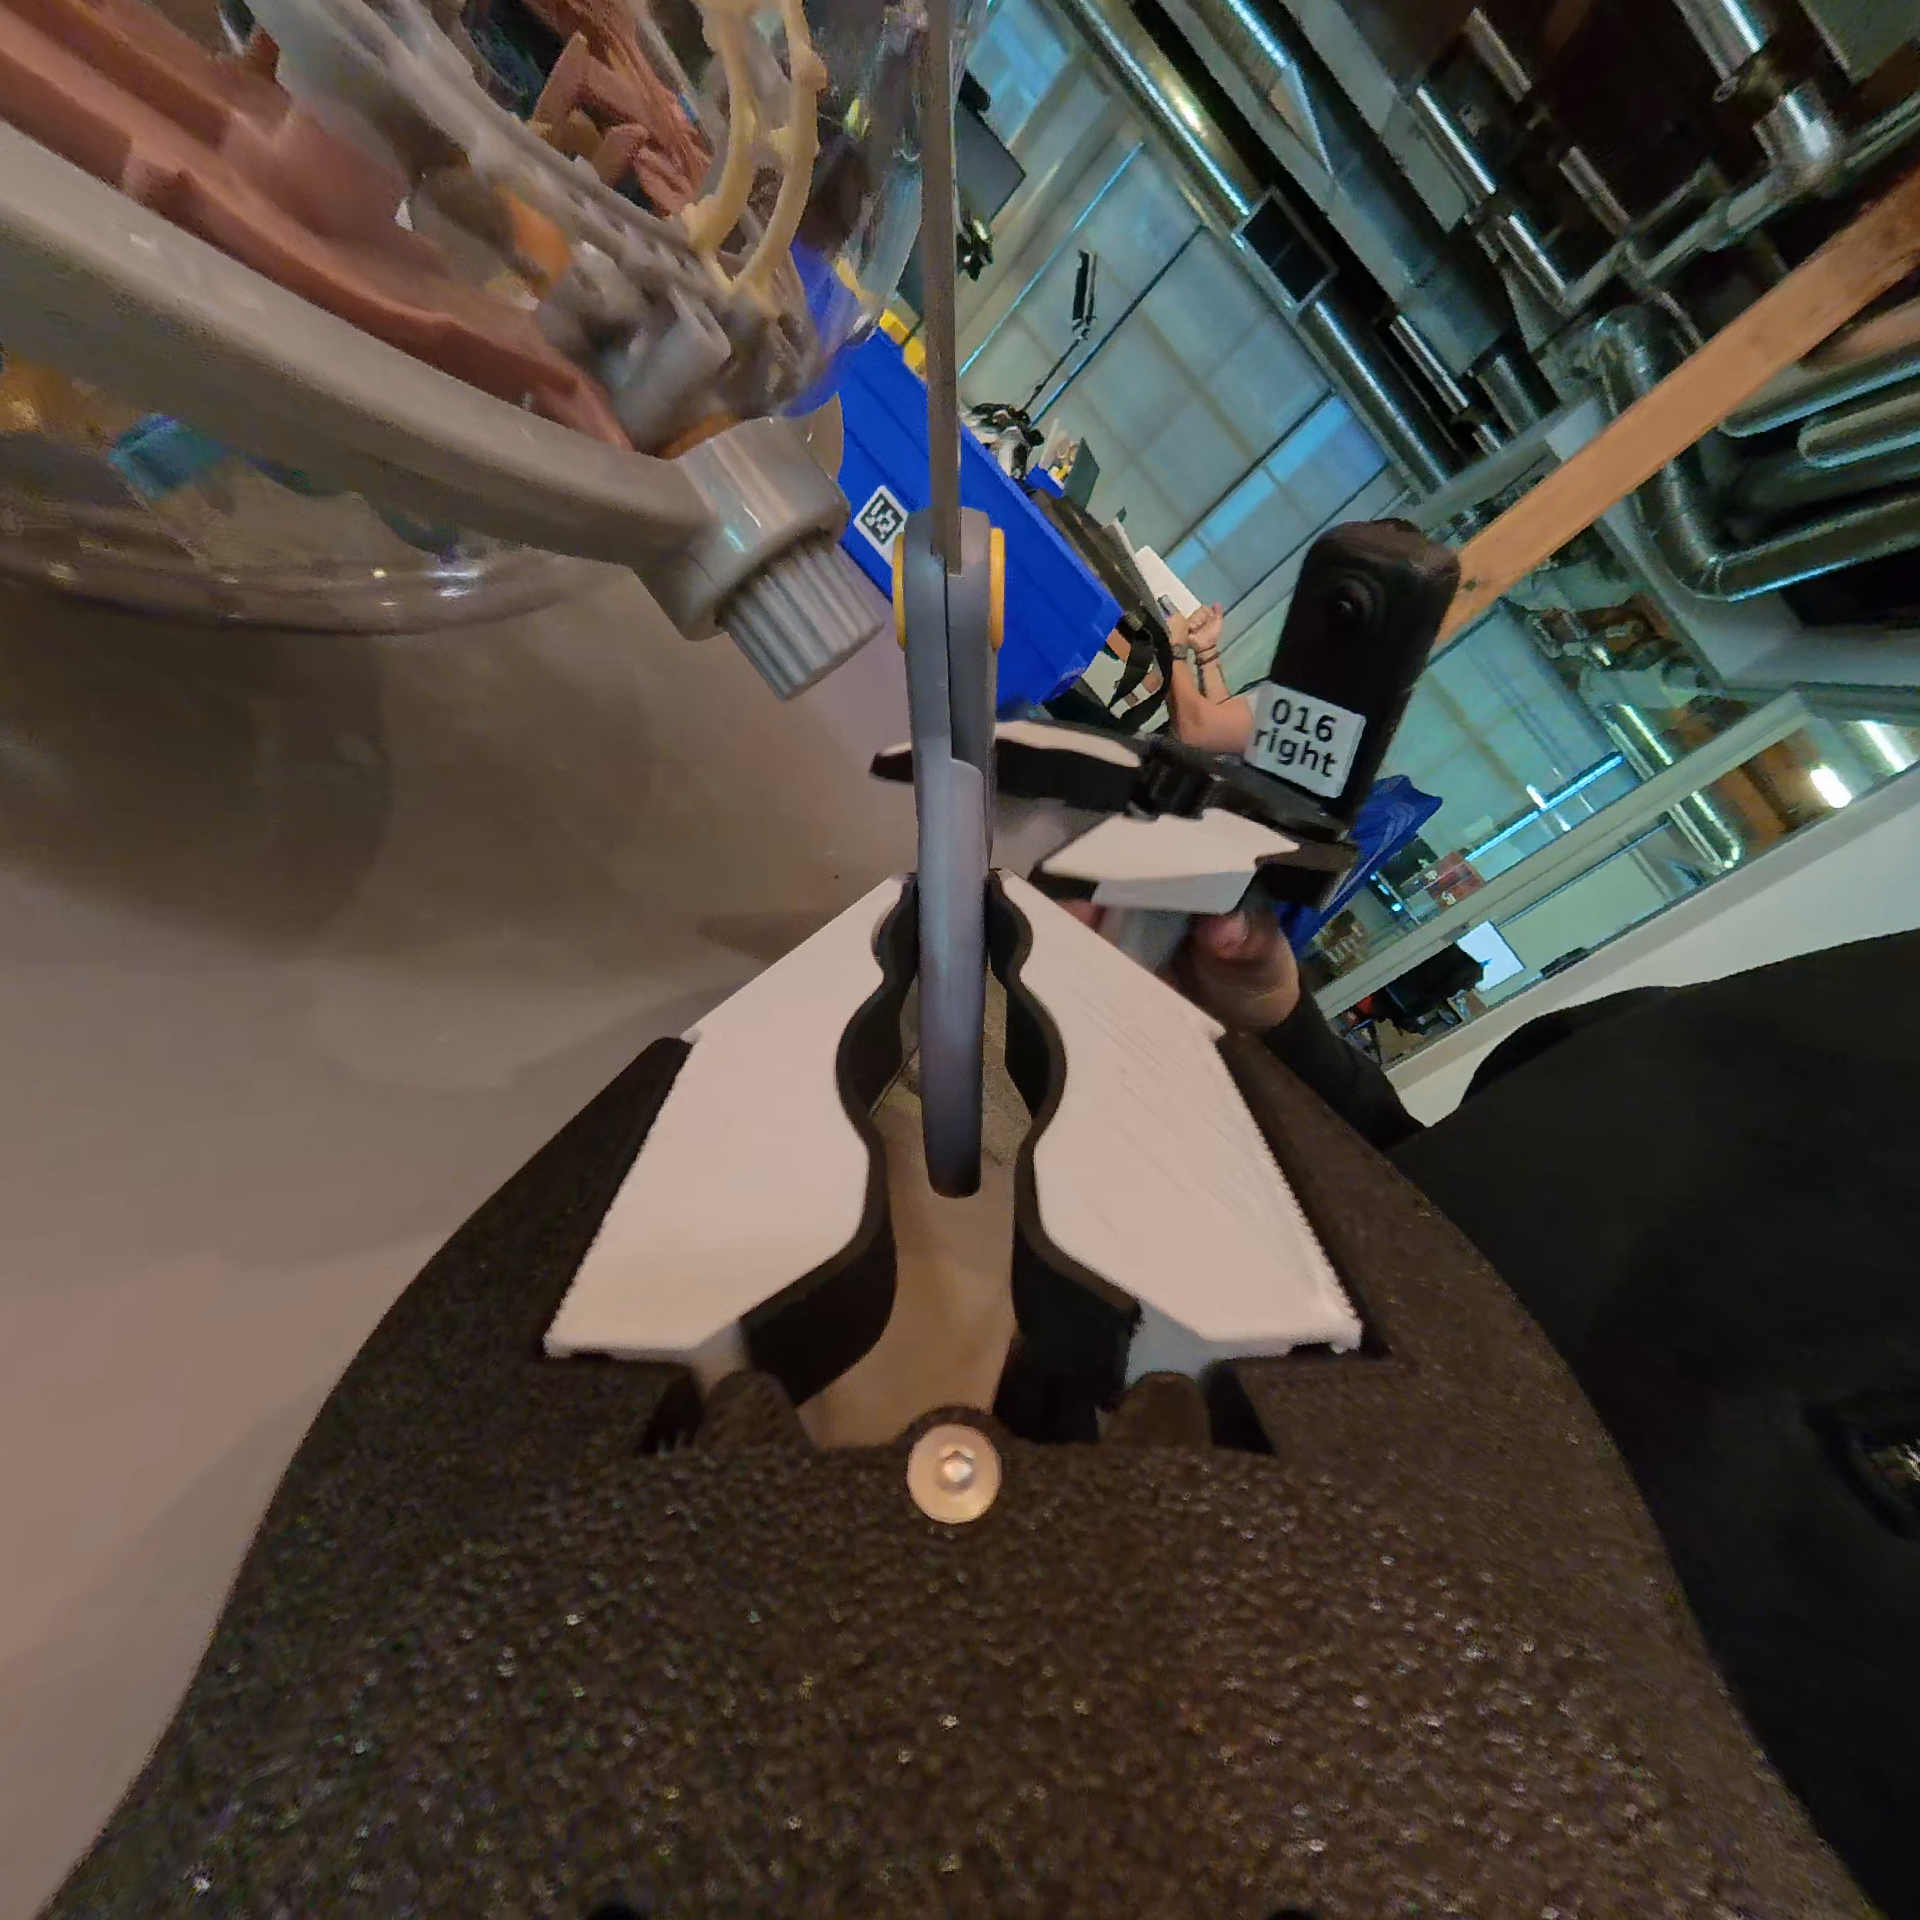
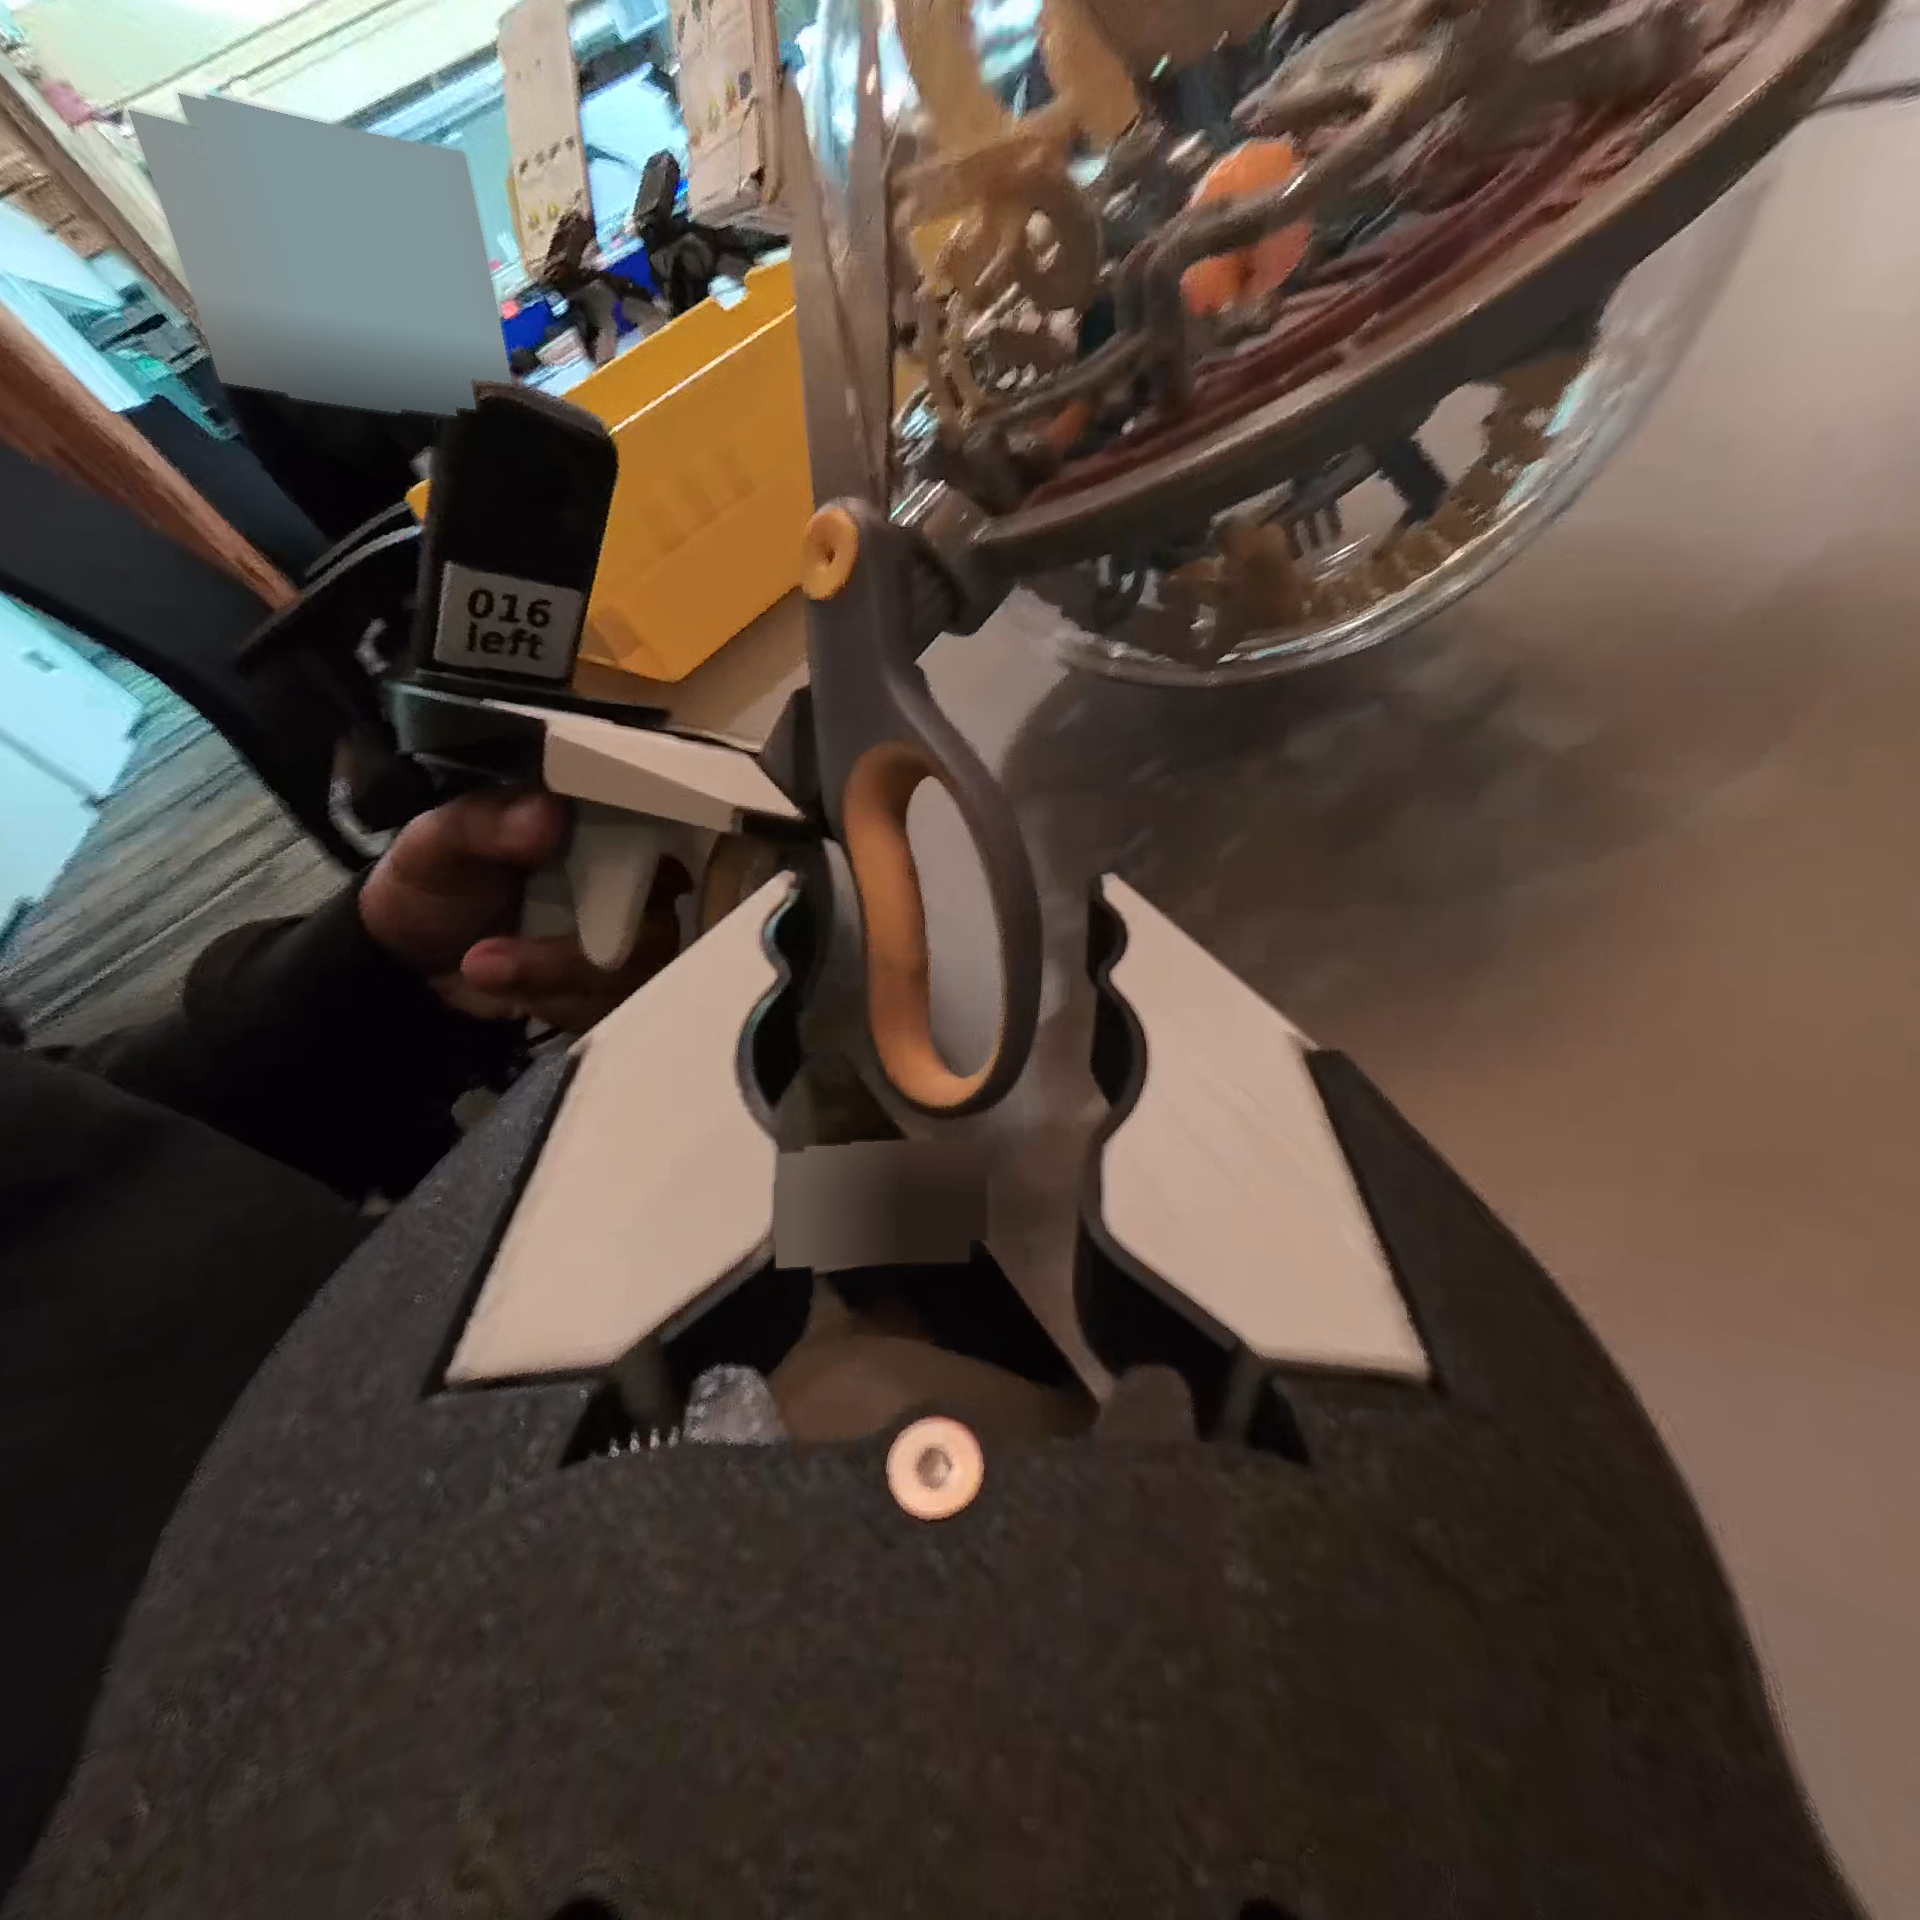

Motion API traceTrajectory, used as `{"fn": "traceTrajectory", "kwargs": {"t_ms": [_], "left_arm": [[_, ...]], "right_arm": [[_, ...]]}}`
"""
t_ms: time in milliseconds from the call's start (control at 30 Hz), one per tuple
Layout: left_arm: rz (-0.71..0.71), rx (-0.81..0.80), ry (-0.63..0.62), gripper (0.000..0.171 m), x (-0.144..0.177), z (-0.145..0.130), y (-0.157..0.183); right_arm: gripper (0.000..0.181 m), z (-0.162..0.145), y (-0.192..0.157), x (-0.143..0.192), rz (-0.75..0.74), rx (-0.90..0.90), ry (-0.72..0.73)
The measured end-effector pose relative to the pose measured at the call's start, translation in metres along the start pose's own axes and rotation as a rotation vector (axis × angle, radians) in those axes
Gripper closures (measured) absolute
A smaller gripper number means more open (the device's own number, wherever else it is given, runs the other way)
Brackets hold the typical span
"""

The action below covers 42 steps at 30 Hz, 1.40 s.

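Centrally, a pair of scissors [image 1: 948, 935] with grey handles and orange trim stands edge-on in the left wrist view, blades pointing away toward the top of the frame. The left gripper [image 1: 951, 904] pinches the handle between its white fingers [image 1: 769, 1101], whose black inner pads press against both sides of the grey plastic. Seen from the right wrist view, the same scissors [image 2: 940, 831] show their orange-lined handle loop broadside, with the orange pivot cap above it and the steel blades closed and running upward. The right gripper [image 2: 940, 904] is spread, and the handle loop lies in the gap between its white fingers [image 2: 1226, 1132]; whether either finger touches the loop cannot be told. The left gripper [image 2: 769, 800] enters from the left of that view and meets the scissors just below the pivot, with a person's hand [image 2: 468, 904] on its trigger grip. In the left wrist view the right gripper [image 1: 1081, 821] sits just behind the scissors. A clear globe [image 2: 1403, 343] holding a grey and brown maze of tracks rests near the blades on the pale tabletop [image 1: 260, 1039]. Behind stand a yellow bin [image 2: 696, 468] and a blue bin [image 1: 966, 540].
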State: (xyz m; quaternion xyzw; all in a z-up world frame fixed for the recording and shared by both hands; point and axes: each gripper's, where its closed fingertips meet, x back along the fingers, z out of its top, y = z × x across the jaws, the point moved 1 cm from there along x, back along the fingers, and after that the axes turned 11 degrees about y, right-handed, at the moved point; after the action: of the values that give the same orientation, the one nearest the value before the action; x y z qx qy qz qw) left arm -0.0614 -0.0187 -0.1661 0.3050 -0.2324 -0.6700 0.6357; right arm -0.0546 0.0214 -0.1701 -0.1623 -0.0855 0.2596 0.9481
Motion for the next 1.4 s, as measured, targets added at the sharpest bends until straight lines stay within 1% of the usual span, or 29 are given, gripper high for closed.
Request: {"fn": "traceTrajectory", "kwargs": {"t_ms": [100, 133, 200, 300, 367, 500, 800, 967, 1167, 1400], "left_arm": [[-0.030, 0.017, 0.012, 0.162, 0.002, 0.003, 0.002], [-0.036, 0.023, 0.015, 0.162, 0.003, 0.004, 0.003], [-0.055, 0.044, 0.026, 0.163, 0.005, 0.008, 0.004], [-0.108, 0.105, 0.053, 0.162, 0.009, 0.016, 0.010], [-0.134, 0.153, 0.079, 0.162, 0.012, 0.024, 0.011], [-0.126, 0.115, 0.078, 0.162, 0.020, 0.031, 0.009], [-0.164, 0.165, 0.153, 0.162, 0.032, 0.049, 0.006], [-0.150, 0.146, 0.138, 0.162, 0.029, 0.045, 0.006], [-0.151, 0.190, 0.149, 0.162, 0.022, 0.040, 0.004], [-0.141, 0.211, 0.155, 0.162, 0.013, 0.034, 0.005]], "right_arm": [[0.129, -0.009, -0.012, -0.009, 0.093, -0.070, -0.048], [0.134, -0.008, -0.015, -0.012, 0.119, -0.103, -0.042], [0.155, -0.003, -0.014, -0.013, 0.160, -0.171, -0.020], [0.170, 0.011, -0.025, -0.011, 0.324, -0.372, 0.005], [0.172, 0.021, -0.022, -0.009, 0.350, -0.437, 0.043], [0.172, 0.030, -0.018, -0.004, 0.351, -0.379, 0.024], [0.171, 0.036, -0.019, 0.003, 0.376, -0.325, -0.072], [0.172, 0.035, -0.016, 0.003, 0.372, -0.336, -0.070], [0.171, 0.032, -0.014, -0.007, 0.365, -0.365, -0.042], [0.171, 0.019, -0.025, -0.017, 0.362, -0.363, -0.063]]}}
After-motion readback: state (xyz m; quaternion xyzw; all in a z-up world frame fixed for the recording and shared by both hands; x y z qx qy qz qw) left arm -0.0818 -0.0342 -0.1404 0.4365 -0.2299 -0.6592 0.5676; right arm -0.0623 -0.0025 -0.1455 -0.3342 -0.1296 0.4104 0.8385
